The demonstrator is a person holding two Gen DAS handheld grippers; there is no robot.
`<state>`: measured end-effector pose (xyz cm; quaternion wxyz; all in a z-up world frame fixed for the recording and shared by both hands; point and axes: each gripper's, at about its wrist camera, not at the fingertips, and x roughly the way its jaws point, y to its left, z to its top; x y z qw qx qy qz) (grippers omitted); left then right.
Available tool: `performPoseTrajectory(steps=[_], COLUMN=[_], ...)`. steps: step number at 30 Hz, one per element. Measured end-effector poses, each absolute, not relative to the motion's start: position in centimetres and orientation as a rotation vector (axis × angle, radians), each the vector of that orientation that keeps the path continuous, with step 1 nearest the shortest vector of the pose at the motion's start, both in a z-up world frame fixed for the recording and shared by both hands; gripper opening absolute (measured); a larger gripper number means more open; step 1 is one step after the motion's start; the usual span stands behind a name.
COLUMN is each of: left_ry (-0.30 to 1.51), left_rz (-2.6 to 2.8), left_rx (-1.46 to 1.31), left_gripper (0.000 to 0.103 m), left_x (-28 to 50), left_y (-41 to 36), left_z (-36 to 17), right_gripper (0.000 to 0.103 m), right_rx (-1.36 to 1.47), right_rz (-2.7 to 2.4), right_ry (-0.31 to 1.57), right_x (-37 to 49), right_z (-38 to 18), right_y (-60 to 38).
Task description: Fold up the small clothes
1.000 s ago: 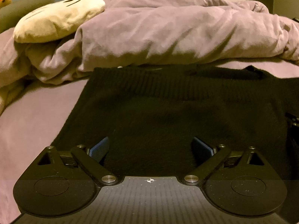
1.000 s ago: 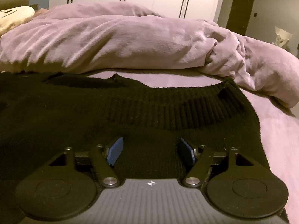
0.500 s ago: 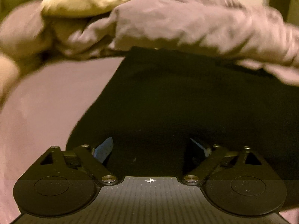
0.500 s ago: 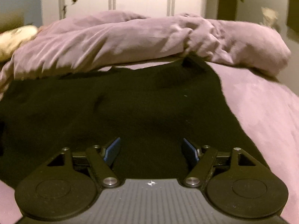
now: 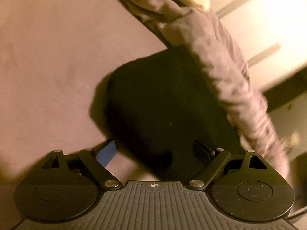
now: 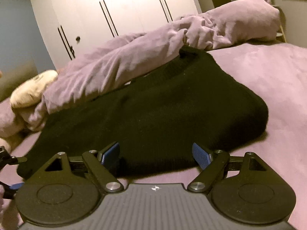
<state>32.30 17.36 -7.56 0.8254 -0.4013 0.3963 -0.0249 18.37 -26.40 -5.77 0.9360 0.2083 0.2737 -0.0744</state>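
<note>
Folded black sweater (image 6: 165, 115) lies on the bed (image 6: 268, 80), both claws spread apart.

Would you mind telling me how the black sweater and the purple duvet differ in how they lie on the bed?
The black sweater lies fairly flat on the bed with a rounded edge; the purple duvet is bunched in a wrinkled heap. The sweater is dark knit, the duvet pale and smooth. The sweater sits nearer the cameras, the duvet behind it, overlapping its far edge. Both rest on the purple sheet.

Dim warm light; blurred, perhaps motion; fisheye-warped.
</note>
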Motion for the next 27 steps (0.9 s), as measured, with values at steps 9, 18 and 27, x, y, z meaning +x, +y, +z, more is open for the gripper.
performPoseTrajectory(steps=[9, 18, 27], left_ry=[0.832, 0.796, 0.841], left_rz=[-0.030, -0.113, -0.122], left_rx=[-1.034, -1.097, -1.148], left_gripper=[0.030, 0.075, 0.038], left_x=[35.4, 35.8, 37.8], left_y=[17.7, 18.1, 19.1], left_z=[-9.4, -10.3, -11.2], right_gripper=[0.083, 0.027, 0.026], right_rx=[0.517, 0.400, 0.252], right_rz=[-0.154, -0.083, -0.029], right_ry=[0.532, 0.481, 0.487], right_x=[17.9, 23.3, 30.5], right_z=[-5.8, -4.0, -3.5], right_y=[-27.6, -24.9, -18.9])
